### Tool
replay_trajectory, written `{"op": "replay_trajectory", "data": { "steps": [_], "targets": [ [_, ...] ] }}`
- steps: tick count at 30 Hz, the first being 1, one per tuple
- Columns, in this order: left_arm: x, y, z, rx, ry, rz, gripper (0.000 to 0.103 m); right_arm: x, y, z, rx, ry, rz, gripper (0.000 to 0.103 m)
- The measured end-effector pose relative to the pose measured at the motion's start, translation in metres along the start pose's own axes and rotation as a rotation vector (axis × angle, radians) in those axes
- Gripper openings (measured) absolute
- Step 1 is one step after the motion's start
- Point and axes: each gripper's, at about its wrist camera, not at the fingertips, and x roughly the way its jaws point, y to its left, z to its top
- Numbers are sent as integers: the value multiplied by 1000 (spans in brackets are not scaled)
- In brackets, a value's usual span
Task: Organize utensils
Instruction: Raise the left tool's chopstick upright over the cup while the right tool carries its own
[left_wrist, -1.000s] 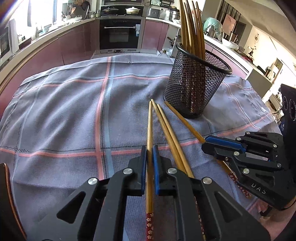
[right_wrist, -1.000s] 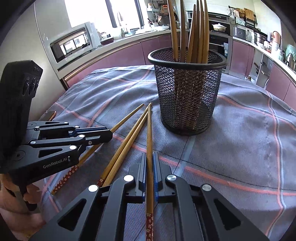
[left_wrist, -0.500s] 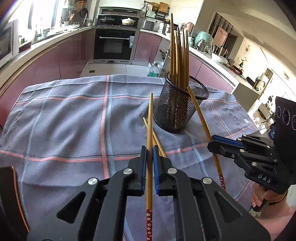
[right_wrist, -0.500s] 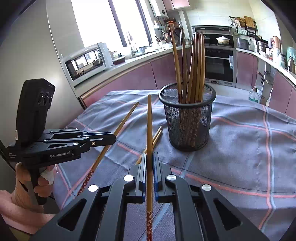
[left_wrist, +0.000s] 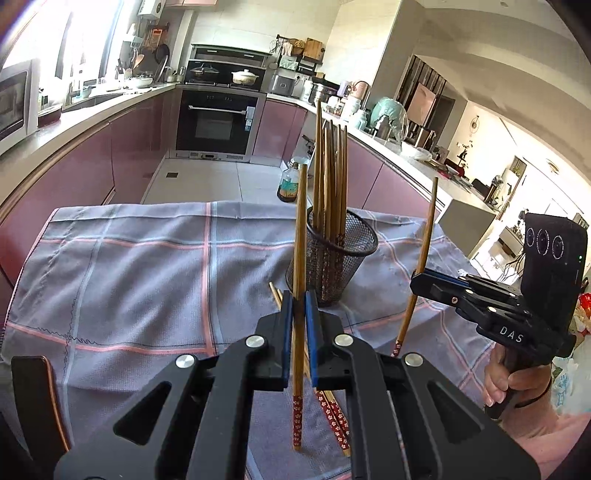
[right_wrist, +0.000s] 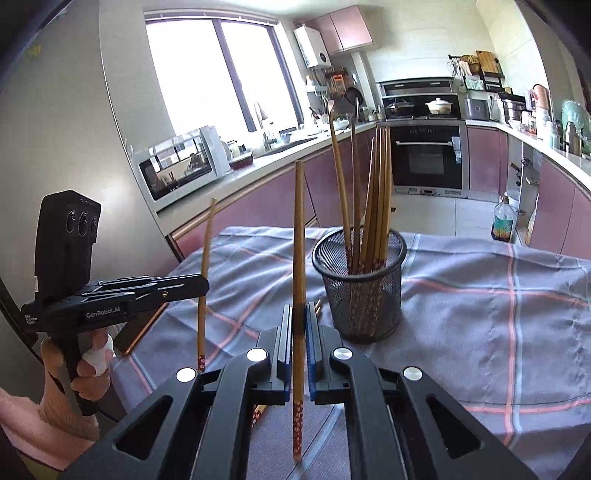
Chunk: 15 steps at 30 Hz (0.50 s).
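left gripper (left_wrist: 295, 332): I'm pinching a chopstick (left_wrist: 300, 236), standing near upright
right gripper (right_wrist: 298, 343): pinching another chopstick (right_wrist: 298, 243), also upright
mesh cup (right_wrist: 360, 291): sitting just ahead, slightly right of both, mid-cloth

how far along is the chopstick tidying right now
Partly done. Several chopsticks already stand in the mesh holder. In hand: the left gripper and the right gripper are each shut on one chopstick, lifted off the cloth. Left: those two, plus at least two loose chopsticks on the tablecloth.
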Motion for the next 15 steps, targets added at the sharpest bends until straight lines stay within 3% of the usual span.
{"op": "replay_trajectory", "data": {
  "steps": [15],
  "targets": [
    [-33, -10, 41, -14, -138, -41, 8, -21, -10, 32, -11, -113, -26, 5]
  ]
}}
